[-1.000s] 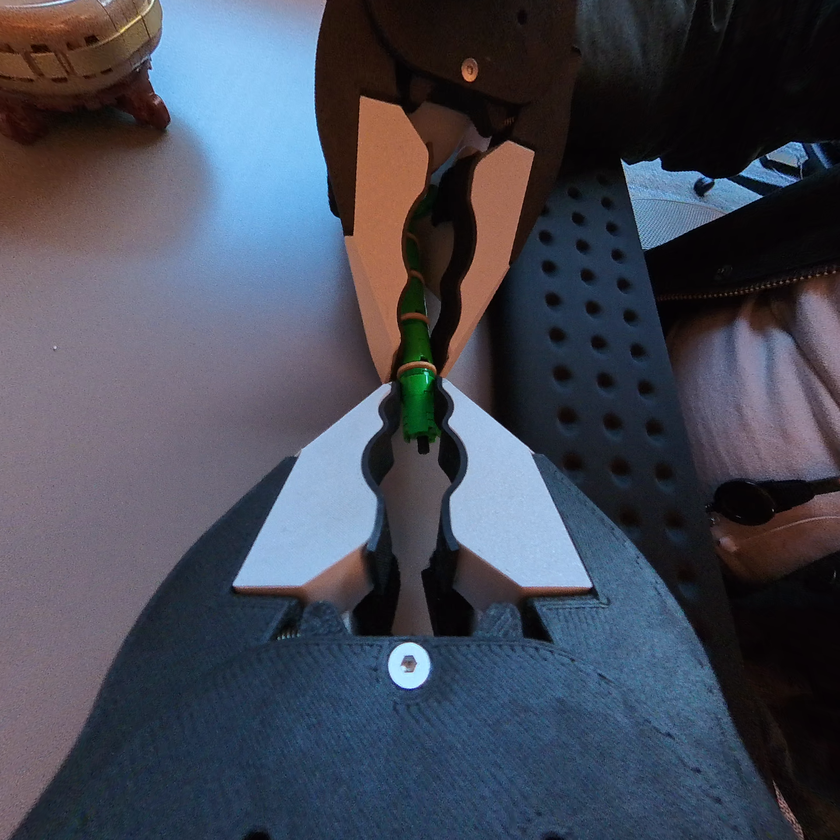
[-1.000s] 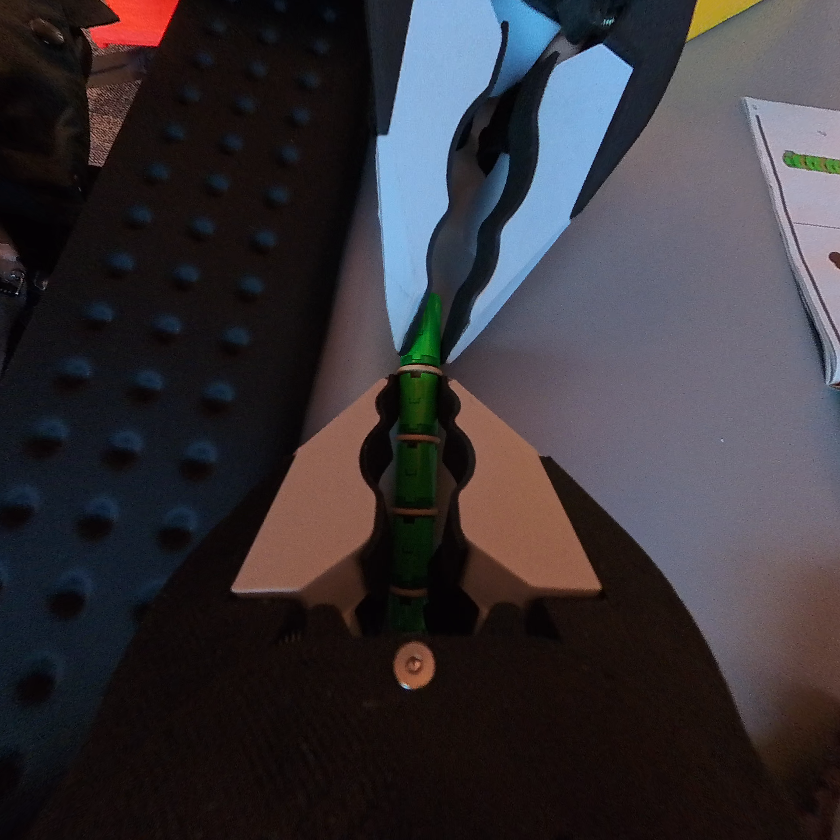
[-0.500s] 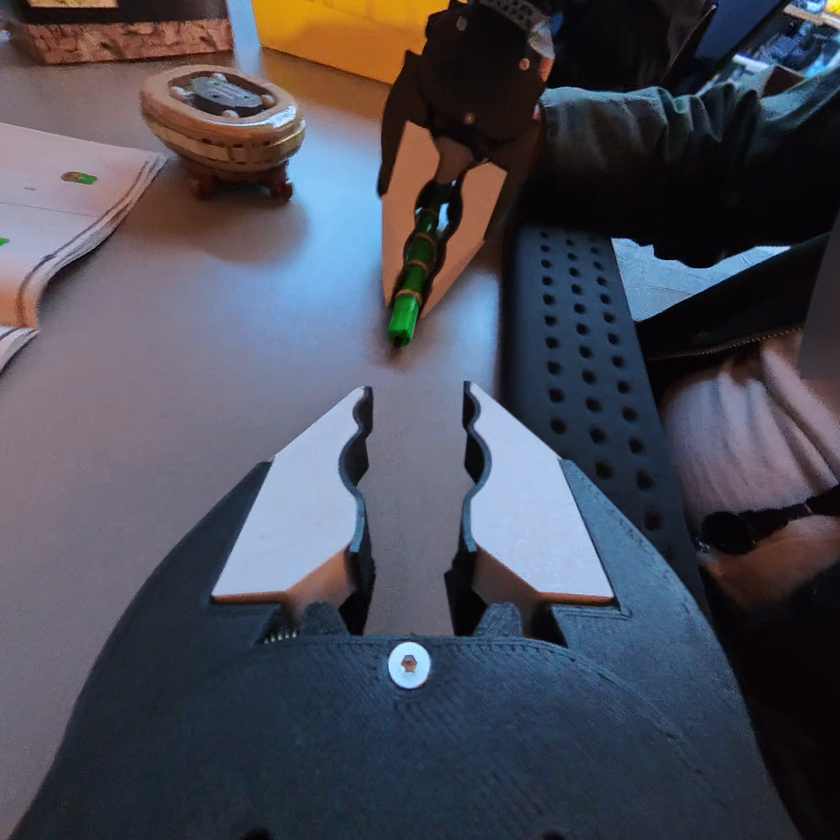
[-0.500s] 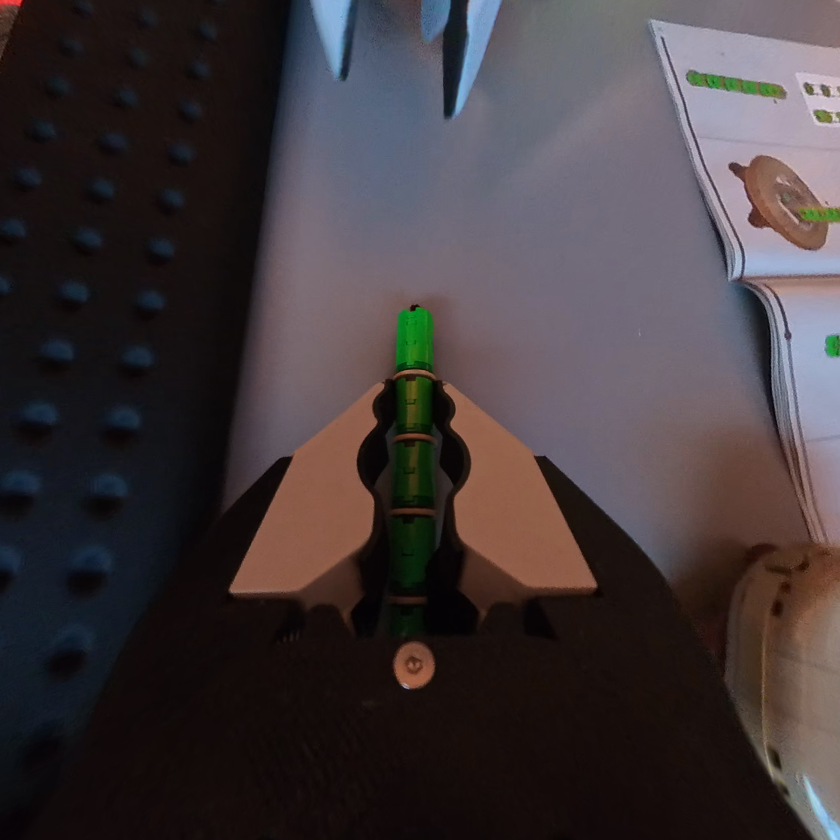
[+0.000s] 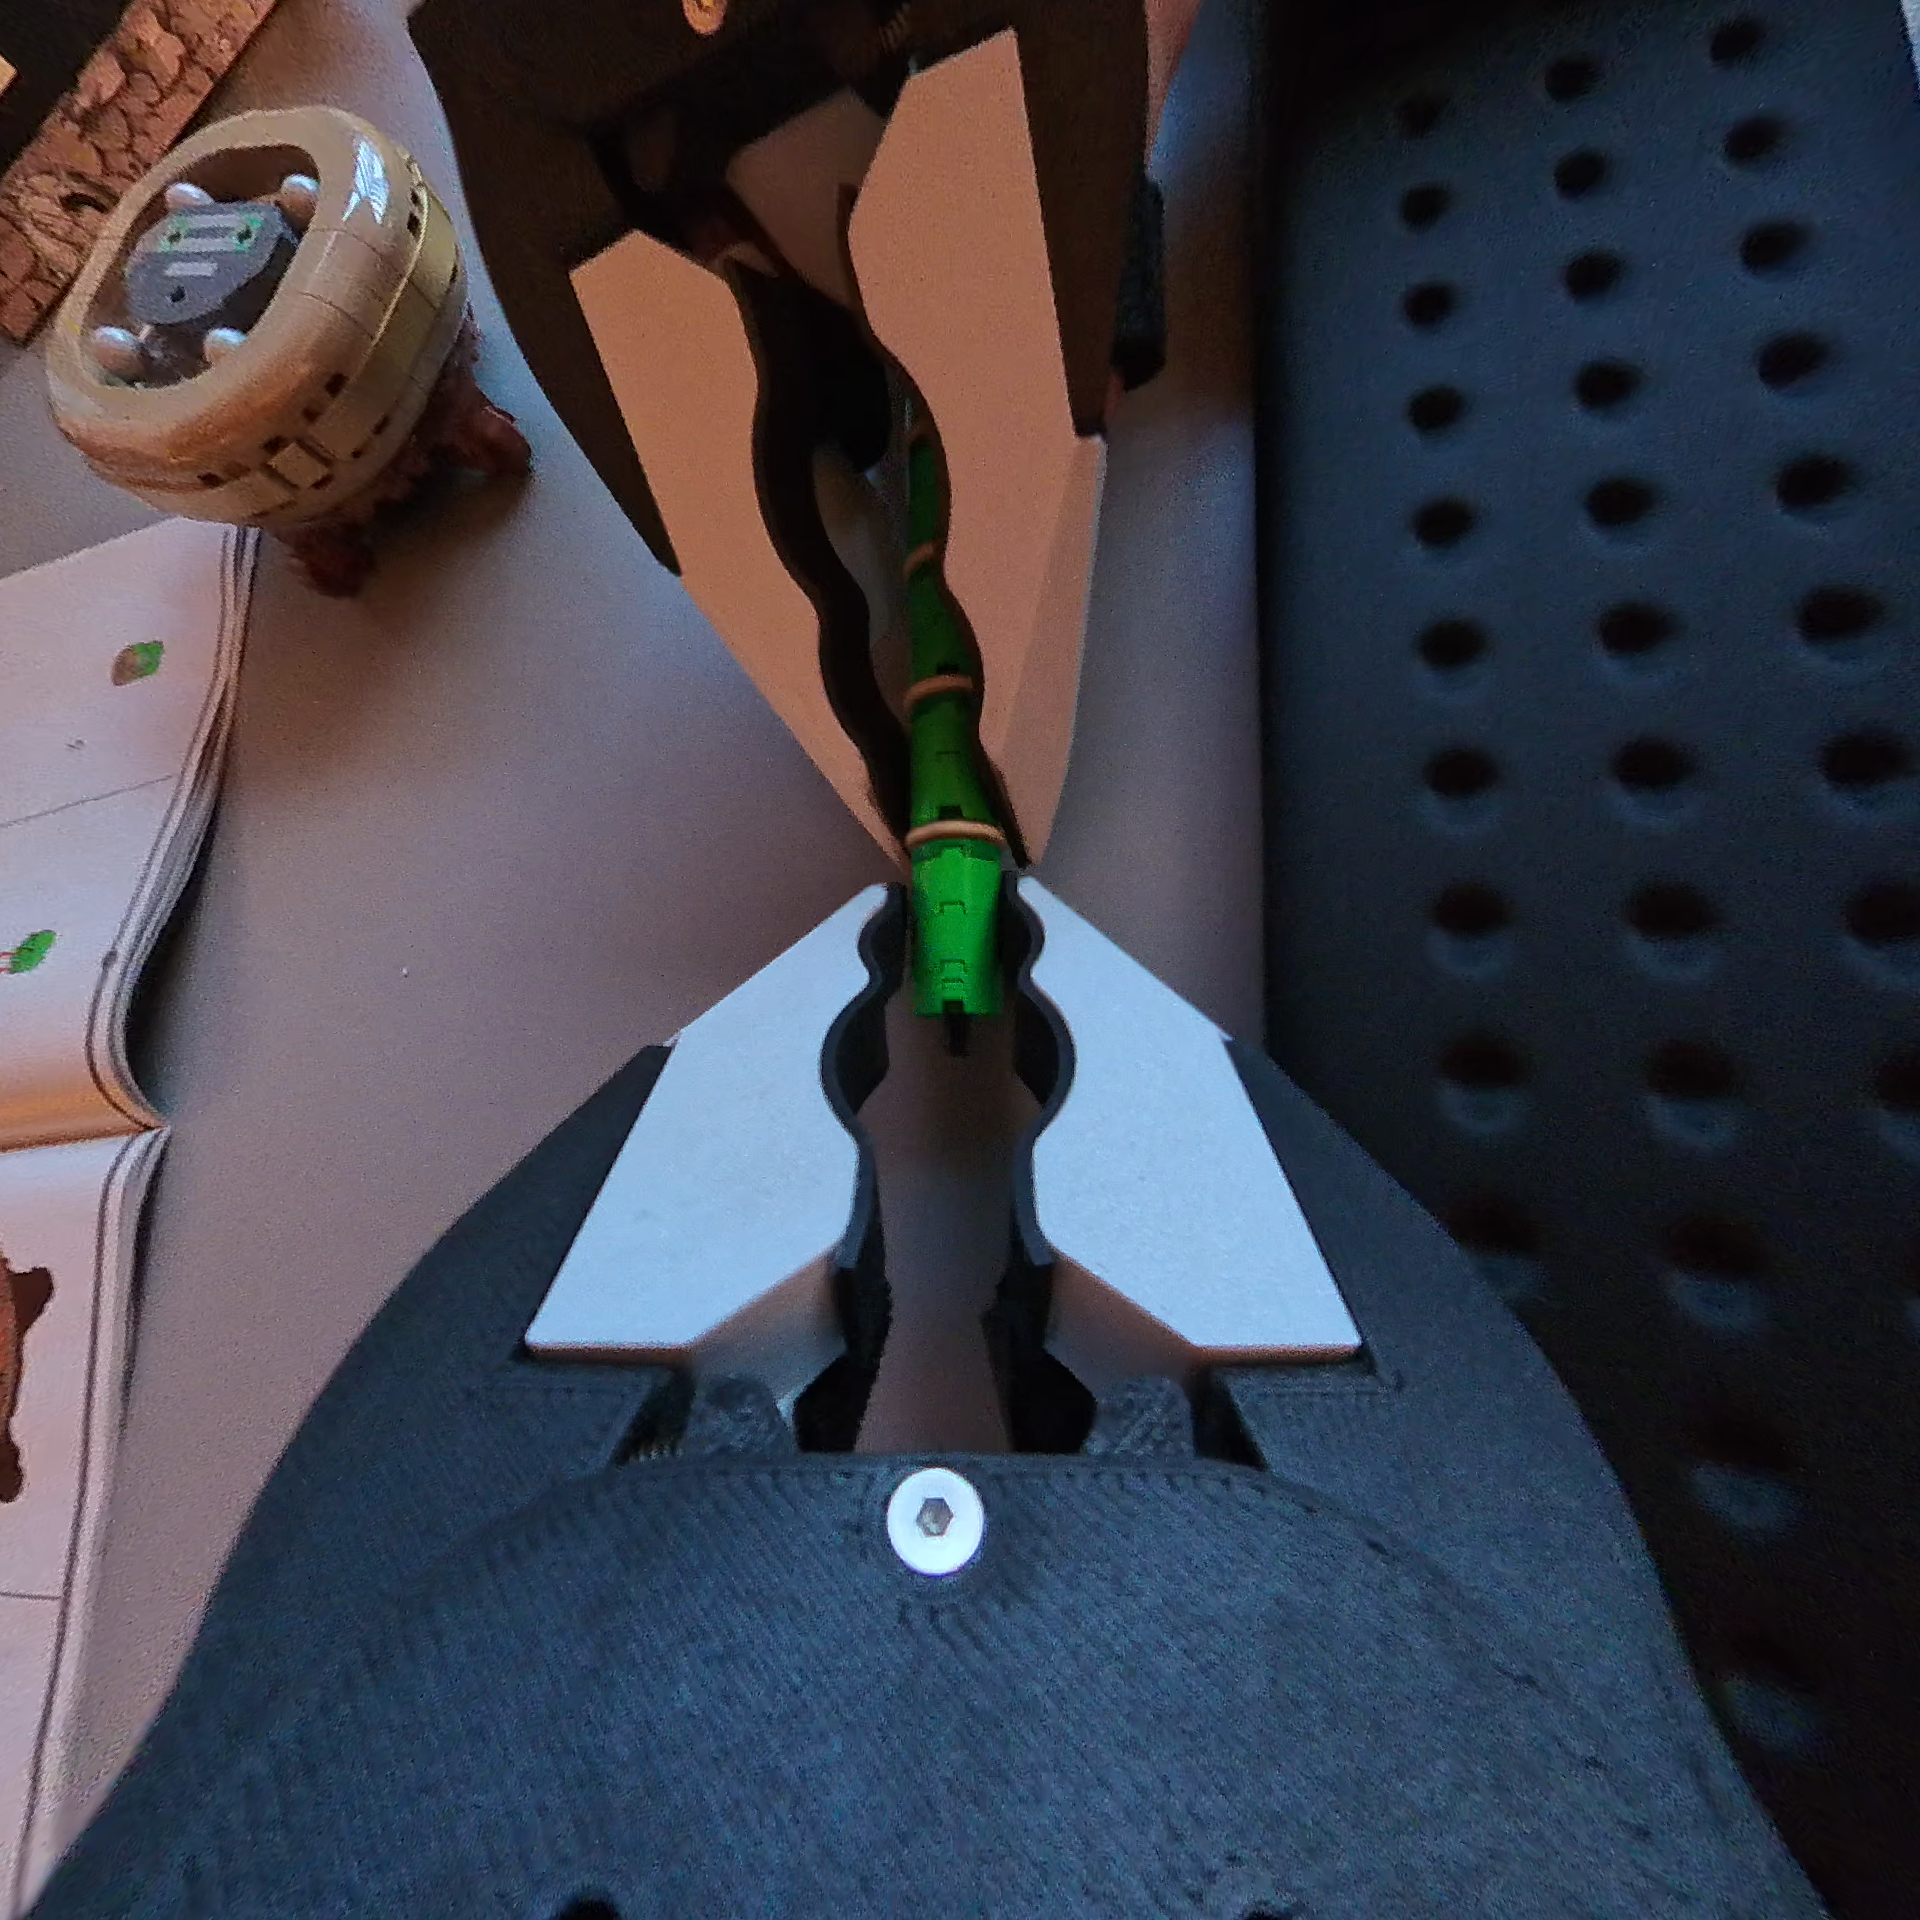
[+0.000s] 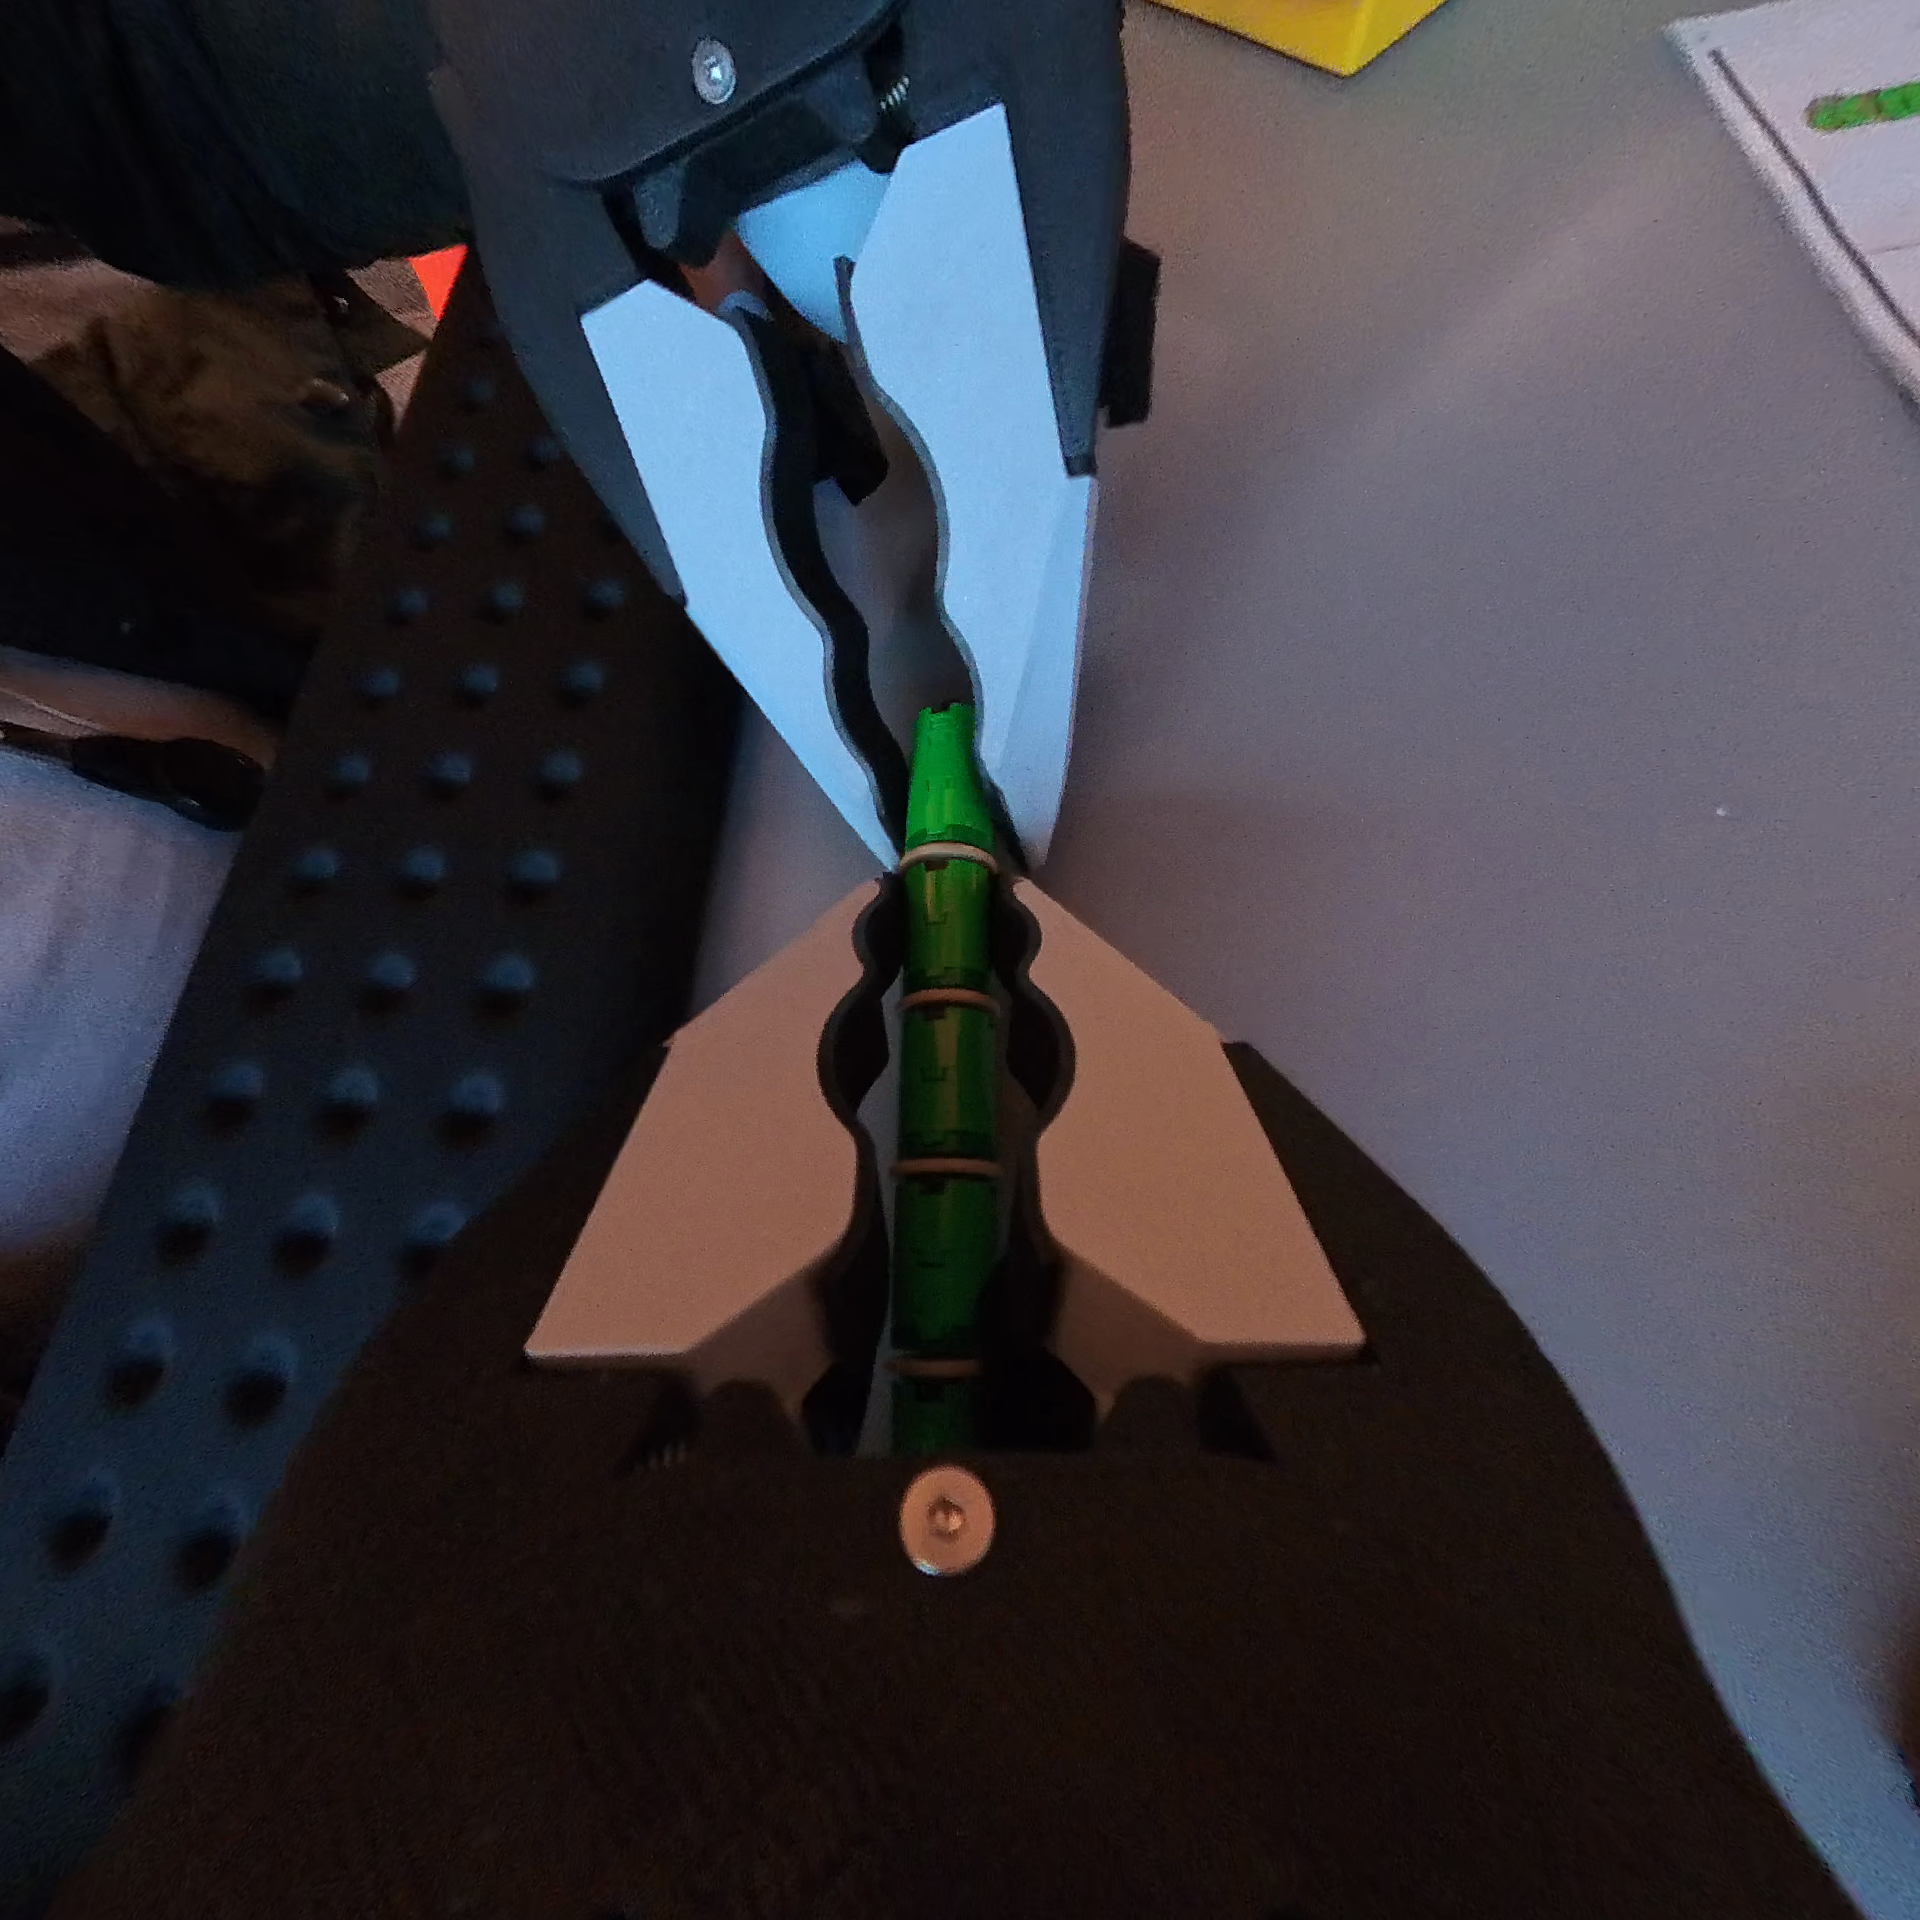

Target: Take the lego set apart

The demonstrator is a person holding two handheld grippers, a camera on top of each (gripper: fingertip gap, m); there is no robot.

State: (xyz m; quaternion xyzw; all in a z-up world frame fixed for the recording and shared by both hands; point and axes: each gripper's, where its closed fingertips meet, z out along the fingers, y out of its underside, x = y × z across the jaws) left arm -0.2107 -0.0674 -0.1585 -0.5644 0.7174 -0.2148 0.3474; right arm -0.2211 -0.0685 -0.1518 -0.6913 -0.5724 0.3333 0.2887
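Right claw [image 6: 951, 883] clamped along segmented green plastic lego stem [image 6: 940, 1081], above grey surface [image 6: 1455, 727]; left claw [image 5: 951, 883] around stem's end segment — not visibly tight; might slip off, or segments scatter.

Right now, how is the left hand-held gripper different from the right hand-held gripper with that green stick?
The right hand-held gripper is shut on the green segmented lego rod with tan rings, which runs the whole length of its fingers. The left hand-held gripper has only the rod's end segment between its fingertips. I cannot tell whether it squeezes. Behind that, the left's gap is empty, while the right's is filled. Both are black with pale wavy fingers, meeting tip to tip.
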